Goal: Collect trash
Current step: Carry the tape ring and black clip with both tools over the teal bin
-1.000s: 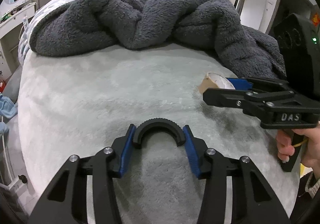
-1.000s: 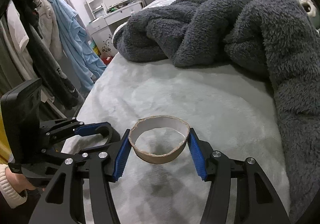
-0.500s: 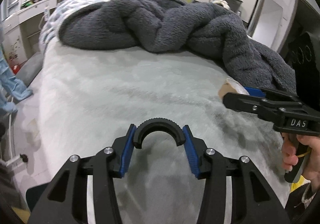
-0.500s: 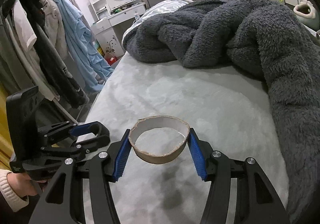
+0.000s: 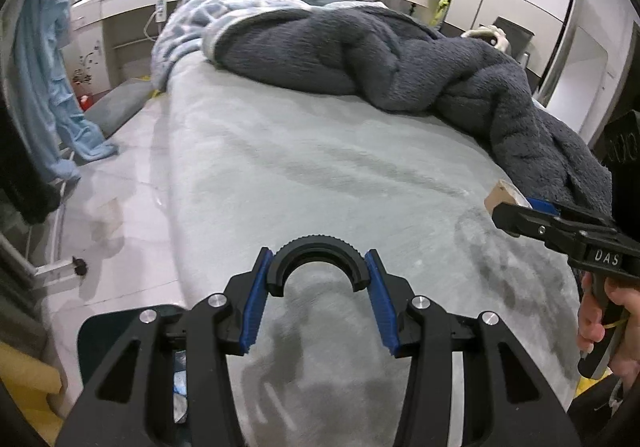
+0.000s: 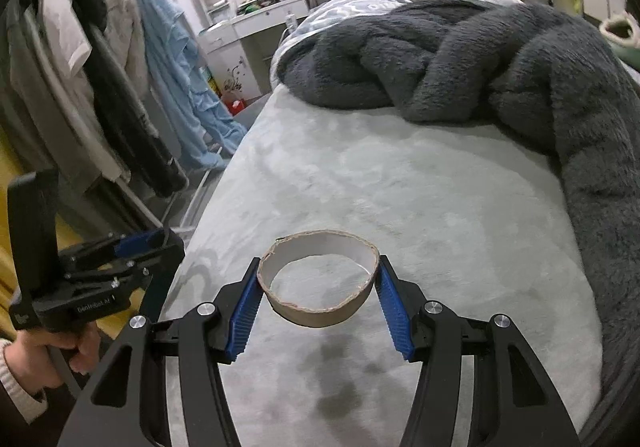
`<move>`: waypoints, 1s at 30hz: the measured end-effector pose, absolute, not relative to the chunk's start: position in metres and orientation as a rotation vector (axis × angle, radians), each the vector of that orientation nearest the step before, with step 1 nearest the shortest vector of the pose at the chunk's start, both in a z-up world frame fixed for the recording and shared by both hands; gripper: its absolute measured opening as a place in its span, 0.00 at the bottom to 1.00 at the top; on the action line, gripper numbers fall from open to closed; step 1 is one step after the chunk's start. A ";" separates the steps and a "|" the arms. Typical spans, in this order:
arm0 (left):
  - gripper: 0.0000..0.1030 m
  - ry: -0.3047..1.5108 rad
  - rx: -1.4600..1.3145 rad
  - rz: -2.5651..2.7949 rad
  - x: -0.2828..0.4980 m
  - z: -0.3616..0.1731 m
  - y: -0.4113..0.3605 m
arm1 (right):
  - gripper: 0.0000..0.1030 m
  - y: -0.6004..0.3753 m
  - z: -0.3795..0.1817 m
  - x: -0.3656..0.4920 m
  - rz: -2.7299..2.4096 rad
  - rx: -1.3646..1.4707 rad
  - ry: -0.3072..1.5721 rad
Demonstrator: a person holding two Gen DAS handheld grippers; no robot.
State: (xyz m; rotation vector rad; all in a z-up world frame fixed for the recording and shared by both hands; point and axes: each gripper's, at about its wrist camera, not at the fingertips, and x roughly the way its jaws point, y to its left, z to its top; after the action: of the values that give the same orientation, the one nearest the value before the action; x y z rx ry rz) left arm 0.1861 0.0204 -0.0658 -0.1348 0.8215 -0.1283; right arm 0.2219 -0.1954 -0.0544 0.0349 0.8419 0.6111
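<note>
My left gripper (image 5: 316,275) is shut on a black half-ring piece (image 5: 317,250) and holds it above the front left part of the grey bed (image 5: 320,167). My right gripper (image 6: 318,283) is shut on a brown cardboard tape ring (image 6: 320,279) and holds it above the bed. In the left wrist view the right gripper (image 5: 516,213) shows at the right edge with the cardboard ring (image 5: 502,195) in it. In the right wrist view the left gripper (image 6: 160,243) shows at the lower left, past the bed's edge.
A dark grey fluffy blanket (image 5: 400,63) lies piled across the far and right side of the bed. A dark bin with trash inside (image 5: 132,331) stands on the floor under my left gripper. Clothes hang on a rack (image 6: 100,87) to the left. A white dresser (image 5: 120,19) stands beyond.
Both grippers have drawn back and swung left toward the bed's left edge, each keeping its piece. The floor and the bin have come into the left wrist view.
</note>
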 end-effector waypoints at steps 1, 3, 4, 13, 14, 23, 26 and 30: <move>0.48 0.820 -0.134 -0.122 0.185 -0.065 0.022 | 0.55 -0.192 -0.054 0.220 0.614 0.022 0.842; 0.48 0.825 -0.134 -0.111 0.180 -0.066 0.029 | 0.55 -0.181 -0.054 0.215 0.626 -0.013 0.845; 0.48 0.829 -0.134 -0.103 0.178 -0.067 0.032 | 0.55 -0.177 -0.055 0.212 0.633 -0.030 0.847; 0.48 0.867 -0.185 -0.023 0.166 -0.085 0.067 | 0.55 -0.157 -0.050 0.200 0.639 -0.087 0.866; 0.48 0.871 -0.193 -0.016 0.166 -0.085 0.070 | 0.55 -0.155 -0.048 0.198 0.641 -0.090 0.865; 0.48 0.929 -0.216 0.036 0.161 -0.095 0.091 | 0.55 -0.124 -0.035 0.187 0.674 -0.126 0.854; 0.48 0.944 -0.235 0.066 0.159 -0.099 0.103 | 0.55 -0.118 -0.033 0.186 0.686 -0.132 0.852; 0.48 0.966 -0.261 0.099 0.157 -0.106 0.120 | 0.55 -0.107 -0.030 0.187 0.701 -0.130 0.851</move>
State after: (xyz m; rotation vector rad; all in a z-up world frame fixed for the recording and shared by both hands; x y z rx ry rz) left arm 0.1568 0.1197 -0.1063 -0.2607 0.9655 0.0988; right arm 0.1872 -0.1066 -0.0298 -0.1300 0.8510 0.7005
